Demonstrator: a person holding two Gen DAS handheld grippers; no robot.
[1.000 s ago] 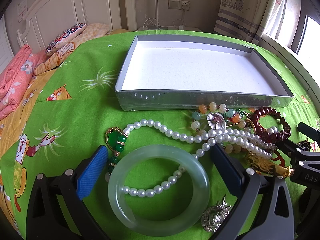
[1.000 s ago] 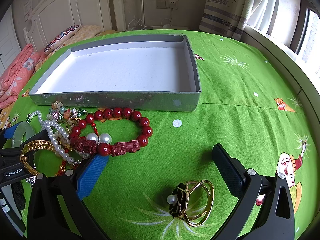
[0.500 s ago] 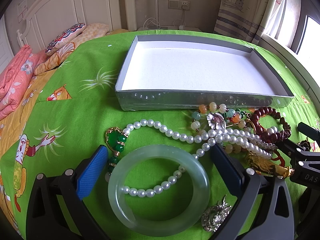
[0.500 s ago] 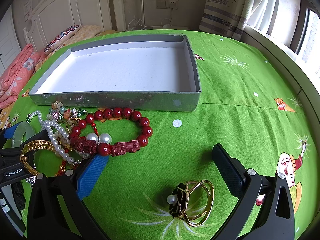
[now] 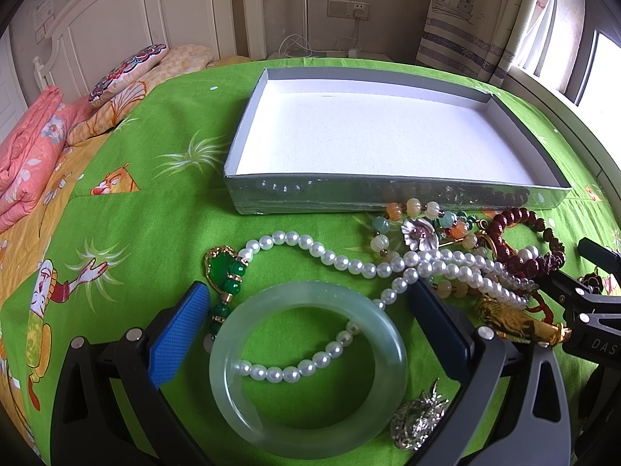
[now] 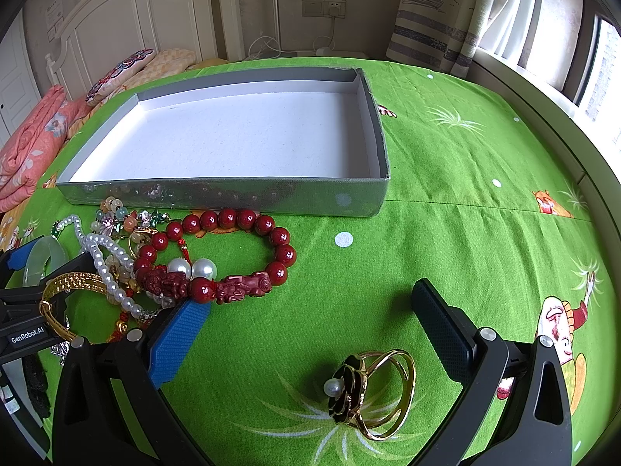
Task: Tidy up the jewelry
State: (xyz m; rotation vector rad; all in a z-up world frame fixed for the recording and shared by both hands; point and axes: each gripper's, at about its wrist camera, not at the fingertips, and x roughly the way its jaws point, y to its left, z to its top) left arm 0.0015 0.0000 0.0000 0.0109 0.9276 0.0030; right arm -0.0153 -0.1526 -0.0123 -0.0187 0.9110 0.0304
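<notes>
Nothing has changed over the last second: both views match the earlier frames, so no item has moved toward the box (image 5: pixel 388 136), which is empty on the green bed cover (image 5: pixel 136 213). Left hand-held gripper (image 5: pixel 306 310) is spread wide and holds nothing; its fingers straddle the pale jade bangle (image 5: pixel 233 380), which lies flat with a pearl necklace (image 5: pixel 333 258) running across it. Right hand-held gripper (image 6: pixel 306 310) is likewise released, its fingers either side of a gold ring with a black flower (image 6: pixel 368 388). The red bead bracelet (image 6: pixel 240 248) and the rest of the jewelry sit in a tangle just near of the box wall. Judgement: task not started; both grippers look posed for a first grasp. The necklace may drag if the bangle is lifted.
</notes>
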